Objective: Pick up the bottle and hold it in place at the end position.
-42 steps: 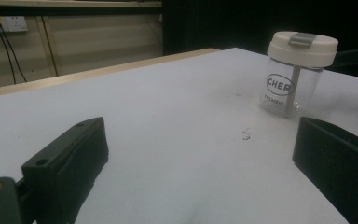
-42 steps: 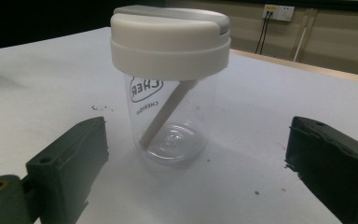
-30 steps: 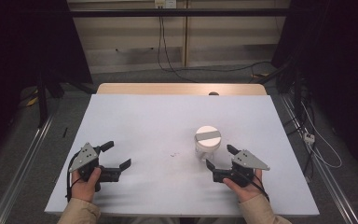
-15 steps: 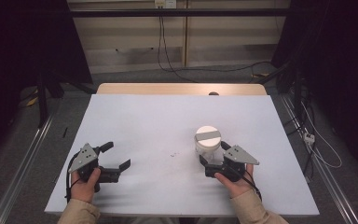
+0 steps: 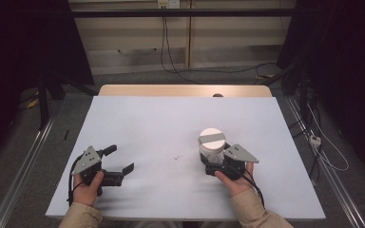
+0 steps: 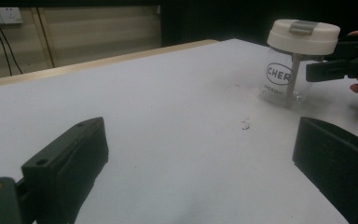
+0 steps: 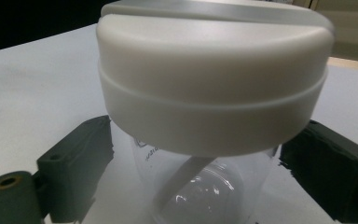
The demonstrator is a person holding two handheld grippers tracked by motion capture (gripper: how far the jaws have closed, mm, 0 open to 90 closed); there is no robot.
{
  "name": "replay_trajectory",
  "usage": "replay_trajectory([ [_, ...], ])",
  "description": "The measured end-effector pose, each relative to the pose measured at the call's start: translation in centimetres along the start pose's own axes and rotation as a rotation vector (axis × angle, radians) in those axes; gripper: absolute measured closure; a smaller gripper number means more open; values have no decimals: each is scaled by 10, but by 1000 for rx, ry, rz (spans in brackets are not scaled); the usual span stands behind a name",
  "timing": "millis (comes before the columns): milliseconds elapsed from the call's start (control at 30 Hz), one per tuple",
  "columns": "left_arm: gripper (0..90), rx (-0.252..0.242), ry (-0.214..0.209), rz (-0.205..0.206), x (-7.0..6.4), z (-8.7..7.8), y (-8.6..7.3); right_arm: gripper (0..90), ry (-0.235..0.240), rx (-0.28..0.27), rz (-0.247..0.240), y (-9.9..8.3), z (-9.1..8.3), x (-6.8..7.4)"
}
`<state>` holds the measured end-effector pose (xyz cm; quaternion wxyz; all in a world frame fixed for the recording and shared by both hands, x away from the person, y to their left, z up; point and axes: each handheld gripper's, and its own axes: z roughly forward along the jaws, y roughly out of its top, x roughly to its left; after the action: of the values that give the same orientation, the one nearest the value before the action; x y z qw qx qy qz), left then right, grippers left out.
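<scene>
Right gripper view looks along two black jaws standing spread, one on each side of a single clear jar (image 7: pixel 205 186) with a broad white lid (image 7: pixel 212 79). The jar's glass body sits between the jaws, below the lid's overhang; a narrow gap of white tabletop shows between each jaw and the glass, so they flank the jar rather than pinch it. A grey strap crosses the lid's top, and a grey strip runs down inside the glass.

From the high view, the right gripper (image 5: pixel 210 164) reaches the jar from its near side, held in the person's right hand (image 5: pixel 235 179). One jar stands upright on the white table (image 5: pixel 138 118), right of the table's middle. The left gripper (image 5: pixel 120 160) lies well to the jar's left, near the table's front edge, gripped by the left hand (image 5: pixel 88 183); its two jaws are spread wide with bare tabletop between them.

Left gripper view shows its own two jaws apart at the bottom corners, and the jar beyond them at upper right, with part of a printed oval label (image 6: pixel 279 73) reading "CHER". A few small dark specks (image 6: pixel 245 123) lie on the table between the left gripper and the jar.

Count: two grippers, one jar, one lid.
</scene>
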<state>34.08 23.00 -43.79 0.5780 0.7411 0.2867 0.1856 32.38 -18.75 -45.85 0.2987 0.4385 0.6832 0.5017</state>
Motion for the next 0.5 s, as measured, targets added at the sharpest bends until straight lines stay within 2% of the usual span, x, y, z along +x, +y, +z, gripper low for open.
replay_trajectory([
  [500, 30, 5, 3, 8, 0, 0, 0, 128, -8, 8, 12, 5, 12, 1],
])
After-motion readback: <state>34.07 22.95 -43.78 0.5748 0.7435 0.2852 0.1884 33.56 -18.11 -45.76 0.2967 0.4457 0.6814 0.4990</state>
